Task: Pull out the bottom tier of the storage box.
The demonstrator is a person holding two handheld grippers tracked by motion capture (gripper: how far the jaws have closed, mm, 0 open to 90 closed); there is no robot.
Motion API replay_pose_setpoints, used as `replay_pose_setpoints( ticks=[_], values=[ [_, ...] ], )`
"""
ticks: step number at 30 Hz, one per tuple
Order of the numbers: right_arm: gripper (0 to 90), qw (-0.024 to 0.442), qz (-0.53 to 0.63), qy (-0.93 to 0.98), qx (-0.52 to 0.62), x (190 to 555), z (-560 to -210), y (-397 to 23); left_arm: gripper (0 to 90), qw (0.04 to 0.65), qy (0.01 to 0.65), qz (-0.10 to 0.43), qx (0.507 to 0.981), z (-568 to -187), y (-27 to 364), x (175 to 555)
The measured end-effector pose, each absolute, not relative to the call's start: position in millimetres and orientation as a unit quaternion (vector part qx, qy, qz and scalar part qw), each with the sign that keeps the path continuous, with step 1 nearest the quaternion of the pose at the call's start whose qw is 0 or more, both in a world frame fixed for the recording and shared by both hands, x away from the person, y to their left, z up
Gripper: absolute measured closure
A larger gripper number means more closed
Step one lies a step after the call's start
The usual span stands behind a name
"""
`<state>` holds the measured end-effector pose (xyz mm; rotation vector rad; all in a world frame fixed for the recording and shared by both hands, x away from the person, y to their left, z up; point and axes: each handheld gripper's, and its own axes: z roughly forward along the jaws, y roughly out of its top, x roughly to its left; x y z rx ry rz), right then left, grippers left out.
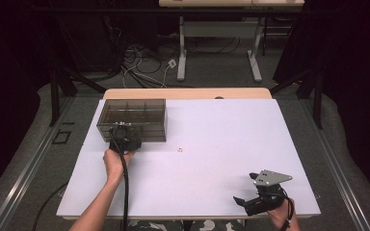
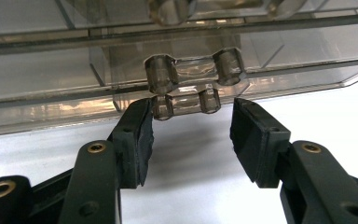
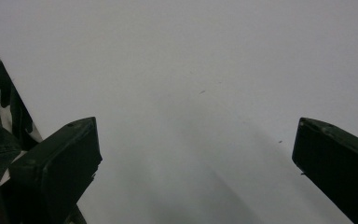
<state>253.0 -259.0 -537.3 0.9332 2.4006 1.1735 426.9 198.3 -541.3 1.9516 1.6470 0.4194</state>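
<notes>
A smoky clear plastic drawer box [image 1: 134, 118] stands at the back left of the white table [image 1: 212, 144]. My left gripper [image 1: 124, 137] is right at its front face. In the left gripper view that gripper [image 2: 191, 123] stands open, its pads on either side of the lowest drawer's clear handle [image 2: 186, 103], just short of it. A second handle [image 2: 193, 70] sits above. A tiny pale object [image 1: 179, 149] lies on the table right of the box. My right gripper [image 1: 243, 201] rests at the front right edge, and in its own view the jaws [image 3: 191, 154] are wide open over bare table.
The table's front edge runs just under my right gripper. A wooden strip [image 1: 188, 93] borders the far edge. Beyond it are cables on the floor [image 1: 139, 67] and another table's legs [image 1: 182, 57]. Dark curtains hang at both sides.
</notes>
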Motion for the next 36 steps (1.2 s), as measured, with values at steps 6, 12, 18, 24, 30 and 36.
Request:
replay_pose_setpoints(
  ticks=[6,12,18,24,30,36],
  values=[
    [0.2,0.153,0.411,0.838,0.325,253.2,-537.7,-259.0,53.6,0.267,0.619,0.156,0.722,-545.4,197.7,427.8],
    [0.4,0.152,0.412,0.838,0.325,253.3,-537.9,-258.9,55.2,0.27,0.621,0.149,0.72,-546.4,199.4,428.1],
    [0.4,0.151,0.412,0.838,0.326,253.4,-537.9,-259.0,55.5,0.272,0.619,0.148,0.721,-546.4,200.1,427.8],
    [0.4,0.152,0.412,0.837,0.327,253.2,-537.7,-259.0,55.7,0.276,0.617,0.146,0.722,-547.0,201.2,427.7],
    [0.5,0.151,0.411,0.838,0.325,253.0,-537.8,-258.8,55.8,0.277,0.615,0.145,0.724,-546.8,201.8,426.9],
    [0.5,0.151,0.412,0.837,0.328,252.5,-537.7,-259.0,55.8,0.28,0.614,0.146,0.723,-546.9,201.9,426.0]
  ],
)
